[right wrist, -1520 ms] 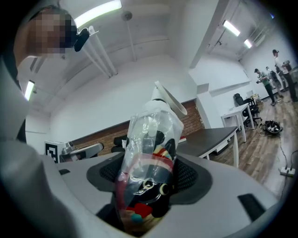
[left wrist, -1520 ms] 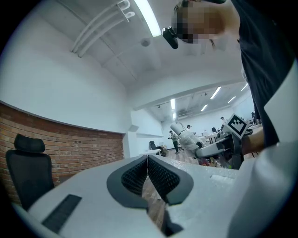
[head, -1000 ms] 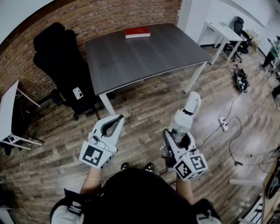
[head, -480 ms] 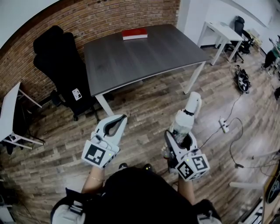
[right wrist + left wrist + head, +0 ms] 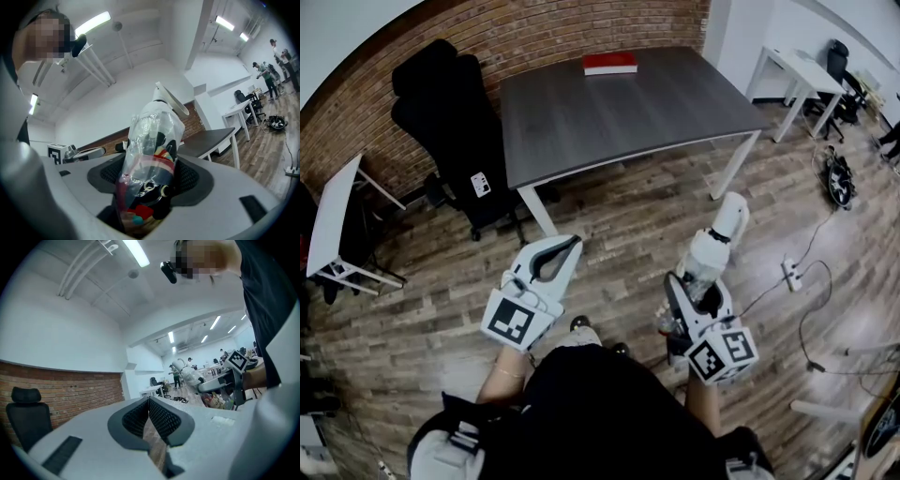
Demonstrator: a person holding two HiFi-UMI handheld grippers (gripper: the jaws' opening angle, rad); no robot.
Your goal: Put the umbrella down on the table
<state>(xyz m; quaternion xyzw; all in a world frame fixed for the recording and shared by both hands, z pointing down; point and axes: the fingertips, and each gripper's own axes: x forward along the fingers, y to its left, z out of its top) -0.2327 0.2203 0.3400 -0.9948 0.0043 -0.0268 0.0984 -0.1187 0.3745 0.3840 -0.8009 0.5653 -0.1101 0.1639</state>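
the left gripper hovers over the wood floor, its jaws closed on nothing. ahead, the dark surface carries a red book. the right gripper clamps the plastic-wrapped umbrella, white end forward, well apart from the surface.

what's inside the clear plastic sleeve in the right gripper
A folded umbrella with black, red and yellow fabric. Its lower end is hidden between the jaws of the right gripper.
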